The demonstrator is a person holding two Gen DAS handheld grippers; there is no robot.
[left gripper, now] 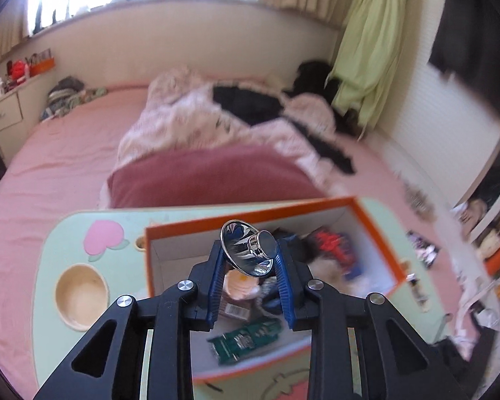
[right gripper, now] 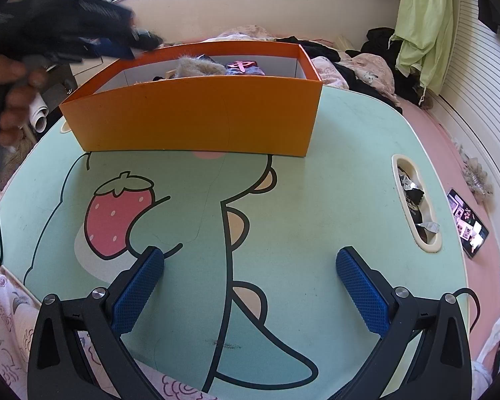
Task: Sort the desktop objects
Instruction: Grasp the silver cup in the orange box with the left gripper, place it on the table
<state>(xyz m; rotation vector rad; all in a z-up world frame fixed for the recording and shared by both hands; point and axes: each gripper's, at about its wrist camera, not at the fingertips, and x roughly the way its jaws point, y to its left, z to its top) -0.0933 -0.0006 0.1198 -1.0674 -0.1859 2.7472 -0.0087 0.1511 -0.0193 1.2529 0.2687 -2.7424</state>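
My left gripper (left gripper: 250,250) is shut on a shiny chrome funnel-shaped piece (left gripper: 248,248) and holds it above the open orange box (left gripper: 243,221). The box holds several small items, among them a green packet (left gripper: 246,338) and a red and blue item (left gripper: 333,246). In the right wrist view the orange box (right gripper: 196,116) stands at the far side of the green cartoon lap table (right gripper: 333,183), and the left gripper (right gripper: 83,20) hovers over its left end. My right gripper (right gripper: 250,286) is open and empty, low over the table's near part.
The table (left gripper: 50,250) sits on a pink bed (left gripper: 50,166) with a heap of bedding (left gripper: 216,123). It has a round cup recess (left gripper: 81,295) and a side slot with wrappers (right gripper: 415,203). A phone (right gripper: 468,228) lies on the bed at right.
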